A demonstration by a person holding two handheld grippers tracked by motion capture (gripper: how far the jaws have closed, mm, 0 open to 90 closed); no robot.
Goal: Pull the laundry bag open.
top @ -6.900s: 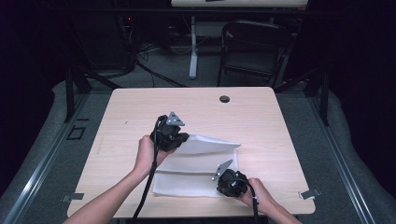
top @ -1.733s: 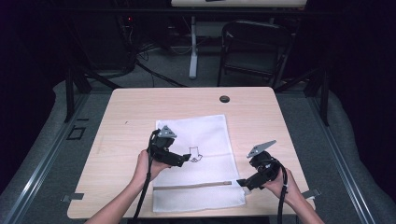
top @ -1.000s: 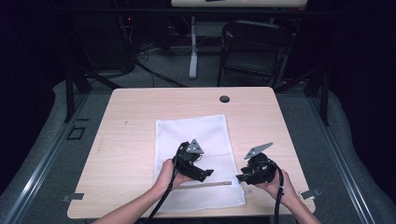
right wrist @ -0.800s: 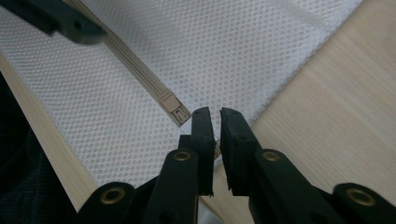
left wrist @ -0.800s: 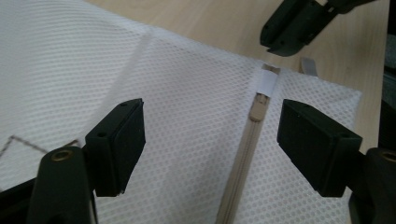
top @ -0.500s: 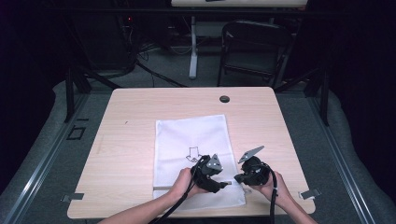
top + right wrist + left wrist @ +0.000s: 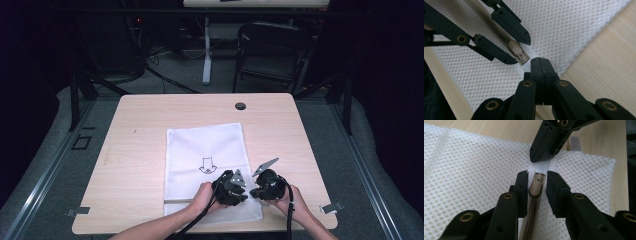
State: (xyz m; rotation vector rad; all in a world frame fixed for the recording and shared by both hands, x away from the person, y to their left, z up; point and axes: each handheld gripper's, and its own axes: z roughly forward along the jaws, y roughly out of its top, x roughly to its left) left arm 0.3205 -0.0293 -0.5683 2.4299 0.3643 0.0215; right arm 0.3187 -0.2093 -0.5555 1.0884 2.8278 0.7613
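Dark surroundings frame a pale wooden table (image 7: 150,150) on which a white mesh bag (image 7: 205,150) lies flat, its zipper (image 7: 530,220) running along the near edge. At the bag's near right corner the right gripper (image 7: 539,61) has its fingers clenched on the white fabric strip (image 7: 542,167) just past the zipper's end, anchoring it. The left gripper (image 7: 537,183) straddles the tan zipper pull (image 7: 535,187); its fingers have just been closing, yet a gap shows on both sides, so they are not grasping it. To do this step well, the left fingers should probably close squarely on the pull, then draw it straight along the zipper line while the right gripper keeps the corner taut.
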